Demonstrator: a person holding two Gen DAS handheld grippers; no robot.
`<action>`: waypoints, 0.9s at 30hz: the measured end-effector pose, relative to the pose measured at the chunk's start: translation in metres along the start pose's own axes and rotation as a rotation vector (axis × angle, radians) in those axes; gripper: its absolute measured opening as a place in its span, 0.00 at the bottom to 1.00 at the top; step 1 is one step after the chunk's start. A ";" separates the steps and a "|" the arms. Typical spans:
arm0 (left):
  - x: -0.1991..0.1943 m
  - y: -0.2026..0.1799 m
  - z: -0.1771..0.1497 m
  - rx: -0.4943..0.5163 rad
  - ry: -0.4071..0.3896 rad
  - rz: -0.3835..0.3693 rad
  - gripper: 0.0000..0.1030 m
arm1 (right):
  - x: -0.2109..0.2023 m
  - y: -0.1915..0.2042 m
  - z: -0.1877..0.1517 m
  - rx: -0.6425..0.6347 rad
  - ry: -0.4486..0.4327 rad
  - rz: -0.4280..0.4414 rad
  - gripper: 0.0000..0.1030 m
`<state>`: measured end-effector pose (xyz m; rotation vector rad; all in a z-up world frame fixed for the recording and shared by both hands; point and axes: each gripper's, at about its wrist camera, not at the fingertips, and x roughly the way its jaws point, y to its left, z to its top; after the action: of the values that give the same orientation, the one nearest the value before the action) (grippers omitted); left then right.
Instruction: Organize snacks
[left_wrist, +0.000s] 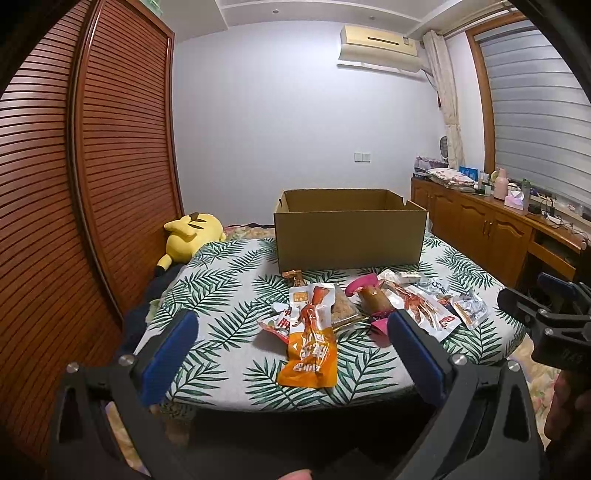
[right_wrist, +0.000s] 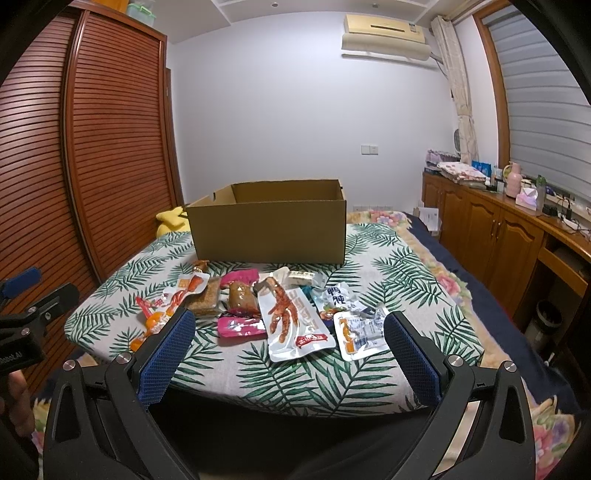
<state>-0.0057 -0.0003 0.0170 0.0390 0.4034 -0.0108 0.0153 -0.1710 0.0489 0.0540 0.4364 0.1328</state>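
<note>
The left gripper (left_wrist: 291, 345) stood with its blue-padded fingers (left_wrist: 168, 349) spread wide and nothing between them, hovering at the near edge of a leaf-patterned table cover (left_wrist: 221, 295). The right gripper (right_wrist: 290, 347) was likewise released, its jaws wide apart and empty, held over the near edge of the same cover. Just beyond the left gripper lay an orange snack packet (left_wrist: 312, 343), its long side running from near to far, overlapping a red and white packet (left_wrist: 277, 323) on its left. To the right of these lay a clear pack of brown crumbly snack (left_wrist: 343, 308) and a pink-wrapped brown snack (left_wrist: 373, 297). In the right wrist view a silver packet printed with a red chicken foot (right_wrist: 295, 325) lay nearest the right gripper's middle, with a small white packet (right_wrist: 364, 332) just to its right and a white packet with blue characters (right_wrist: 336, 295) farther back. All the snacks were gathered in a loose cluster, many touching or overlapping, on the cover in front of an open cardboard box (left_wrist: 349, 236), which stood upright at the far side of the table; what lay inside it could not be seen. A yellow plush toy (left_wrist: 188, 238) rested to the far left of the box, beside a slatted wooden wardrobe (left_wrist: 92, 166). A wooden cabinet (left_wrist: 480, 221) ran along the right wall.
</note>
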 end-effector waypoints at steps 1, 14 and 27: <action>0.000 0.000 0.000 0.000 -0.001 -0.001 1.00 | 0.001 0.000 -0.001 0.000 0.001 0.000 1.00; -0.004 0.001 0.001 0.001 -0.010 0.000 1.00 | 0.001 0.000 -0.002 -0.001 -0.001 0.000 1.00; -0.005 -0.001 0.000 0.001 -0.014 0.001 1.00 | 0.001 0.000 -0.002 0.000 -0.002 0.000 1.00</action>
<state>-0.0109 -0.0014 0.0187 0.0401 0.3892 -0.0107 0.0154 -0.1706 0.0466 0.0542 0.4347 0.1331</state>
